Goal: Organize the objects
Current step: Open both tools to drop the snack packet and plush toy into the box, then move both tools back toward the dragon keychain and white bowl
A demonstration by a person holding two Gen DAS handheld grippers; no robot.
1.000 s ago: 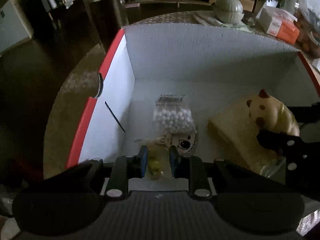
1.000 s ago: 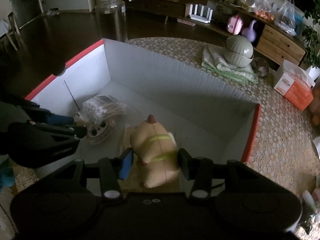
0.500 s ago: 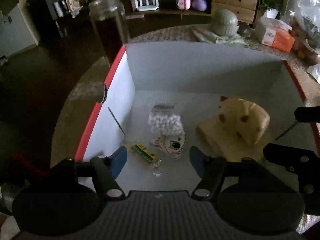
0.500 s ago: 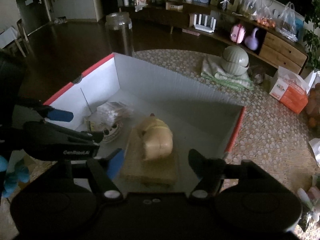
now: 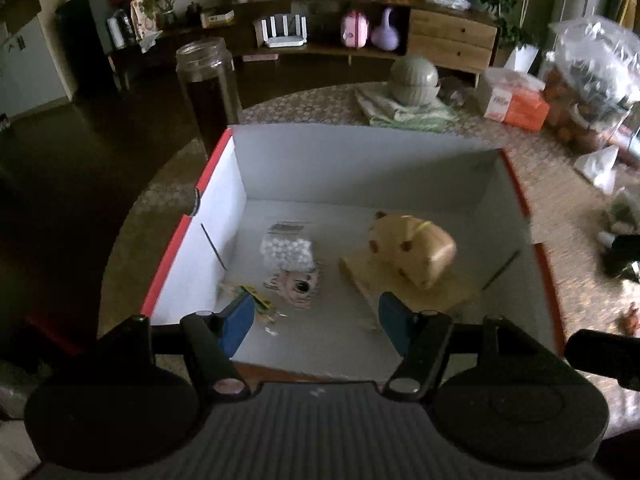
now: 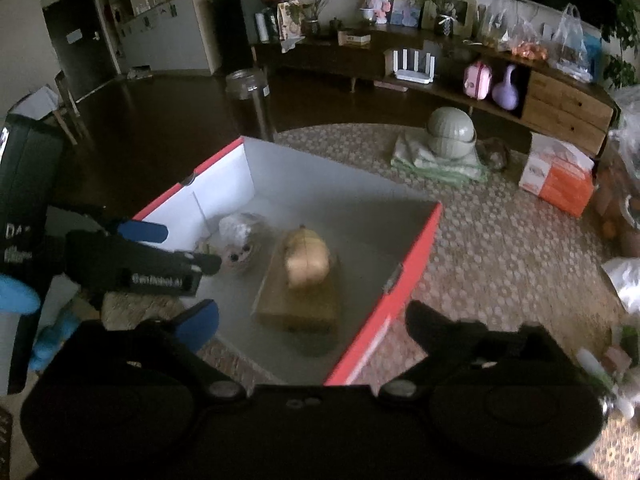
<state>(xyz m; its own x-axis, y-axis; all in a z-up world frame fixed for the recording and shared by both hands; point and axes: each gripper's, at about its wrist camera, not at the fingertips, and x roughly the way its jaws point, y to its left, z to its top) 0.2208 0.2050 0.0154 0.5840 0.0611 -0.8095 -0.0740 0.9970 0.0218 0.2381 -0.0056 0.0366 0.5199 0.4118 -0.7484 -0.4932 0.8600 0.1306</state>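
A white box with red rims (image 5: 236, 184) (image 6: 416, 256) stands on the patterned table. Inside lie a yellow plush toy (image 5: 416, 248) (image 6: 306, 256) on a tan slab (image 5: 444, 292) (image 6: 296, 308), a bag of white balls (image 5: 286, 252) (image 6: 236, 228), a round cartoon-face item (image 5: 296, 286) (image 6: 238, 258) and a small yellow-green packet (image 5: 254, 296). My left gripper (image 5: 316, 322) (image 6: 168, 248) hangs open above the box's near-left corner, holding nothing. My right gripper (image 6: 312, 326) is above the box's near edge, its jaws opening wide with nothing between them.
A tall dark jar (image 5: 208, 88) (image 6: 250, 98) stands behind the box. On the table to the right are a green lidded pot (image 5: 414, 78) (image 6: 450, 130) on a folded cloth, an orange tissue box (image 5: 514, 102) (image 6: 558, 176) and plastic bags (image 5: 592, 60).
The left gripper let go of the small yellow-green packet and the right let go of the plush toy. Both opened and pulled up and back from the box.
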